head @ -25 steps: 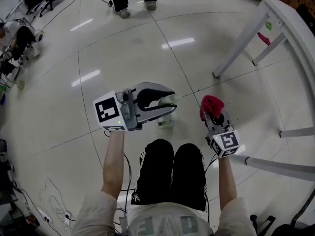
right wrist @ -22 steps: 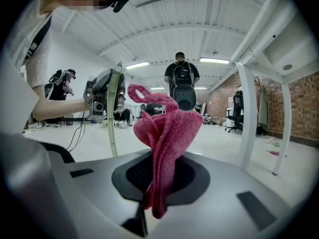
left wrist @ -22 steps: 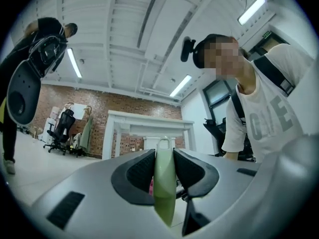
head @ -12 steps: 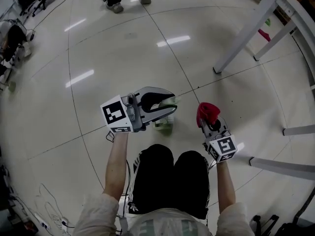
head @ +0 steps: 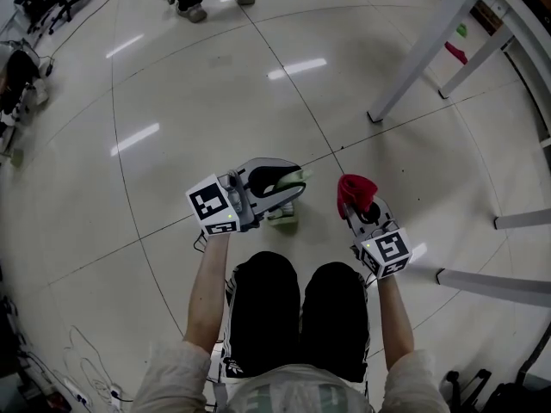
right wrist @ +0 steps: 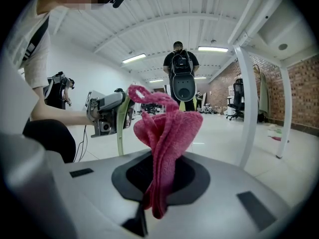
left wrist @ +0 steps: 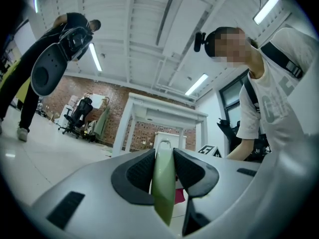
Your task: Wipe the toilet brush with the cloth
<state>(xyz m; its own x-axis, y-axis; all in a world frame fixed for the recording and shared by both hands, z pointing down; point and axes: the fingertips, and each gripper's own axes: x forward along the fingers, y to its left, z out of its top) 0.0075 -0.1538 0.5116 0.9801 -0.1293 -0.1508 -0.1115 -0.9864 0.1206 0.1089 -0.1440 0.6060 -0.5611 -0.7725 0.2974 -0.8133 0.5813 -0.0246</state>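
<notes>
Gripping a pale green plastic toilet brush handle (left wrist: 163, 198), the left tool (left wrist: 162, 161) is near the right tool (right wrist: 159, 176), which clamps a crumpled pink cloth (right wrist: 167, 128).

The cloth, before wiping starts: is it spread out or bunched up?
Bunched up. The red cloth sticks up in crumpled folds from the right gripper, whose jaws pinch its lower part.

My grey left gripper (head: 293, 186) clamps slim green plastic handle (left wrist: 163, 183); grey right gripper (head: 357, 205) pinches red terry cloth (right wrist: 167, 128); forearms (head: 205, 286) stretched fwd.
</notes>
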